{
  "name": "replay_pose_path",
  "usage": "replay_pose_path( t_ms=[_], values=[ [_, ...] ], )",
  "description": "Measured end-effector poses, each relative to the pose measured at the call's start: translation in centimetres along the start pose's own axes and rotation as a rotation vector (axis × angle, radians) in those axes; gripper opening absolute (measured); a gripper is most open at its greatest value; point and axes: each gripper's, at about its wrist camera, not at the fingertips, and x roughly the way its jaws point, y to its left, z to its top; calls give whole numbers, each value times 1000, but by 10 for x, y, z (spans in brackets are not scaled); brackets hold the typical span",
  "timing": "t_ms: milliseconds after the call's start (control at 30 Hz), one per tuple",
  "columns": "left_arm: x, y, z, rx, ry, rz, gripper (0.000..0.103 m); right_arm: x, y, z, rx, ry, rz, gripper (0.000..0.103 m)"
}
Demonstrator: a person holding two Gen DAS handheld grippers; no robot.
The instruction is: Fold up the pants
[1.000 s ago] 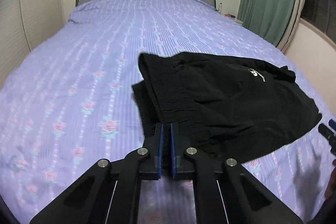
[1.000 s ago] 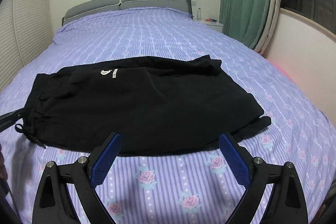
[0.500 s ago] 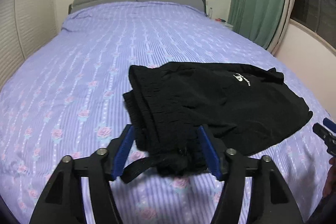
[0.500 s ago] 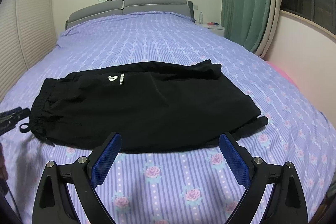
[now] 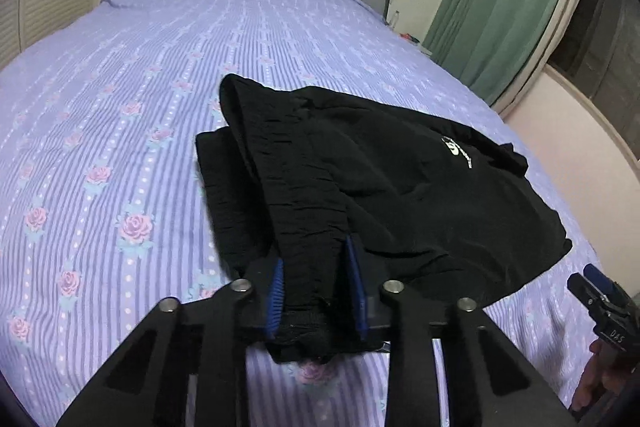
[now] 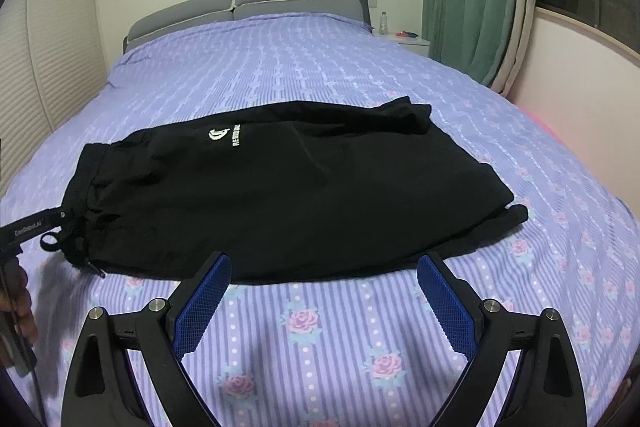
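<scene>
The pants (image 6: 280, 187) are lying mid-bed (image 6: 320, 67), already halved. The left gripper (image 5: 316, 291) is pinching the bunched waistband w/ its jaws; the right gripper (image 6: 320, 307) is hovering near the pants' front edge, jaws spread. Risk — a one-sided lift probably drags the layers askew, undoing the fold.

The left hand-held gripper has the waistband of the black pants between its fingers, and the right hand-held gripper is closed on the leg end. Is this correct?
Not fully. The right wrist view shows the right hand-held gripper open over the bedspread, short of the black pants. The left hand-held gripper does have the waistband between its fingers.
</scene>
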Motion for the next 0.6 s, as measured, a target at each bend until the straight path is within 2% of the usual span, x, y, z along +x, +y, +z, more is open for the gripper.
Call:
replay_pose_path(
  t_ms=[167, 367, 600],
  values=[
    [-16, 6, -3, 2, -3, -22, 16, -3, -1, -1, 6, 4, -6, 95],
    [-42, 20, -7, -11, 38, -13, 16, -12, 1, 3, -9, -9, -9, 95],
    [-25, 20, -7, 13, 65, 16, 19, -26, 18, 6, -49, -49, -11, 95]
  ],
)
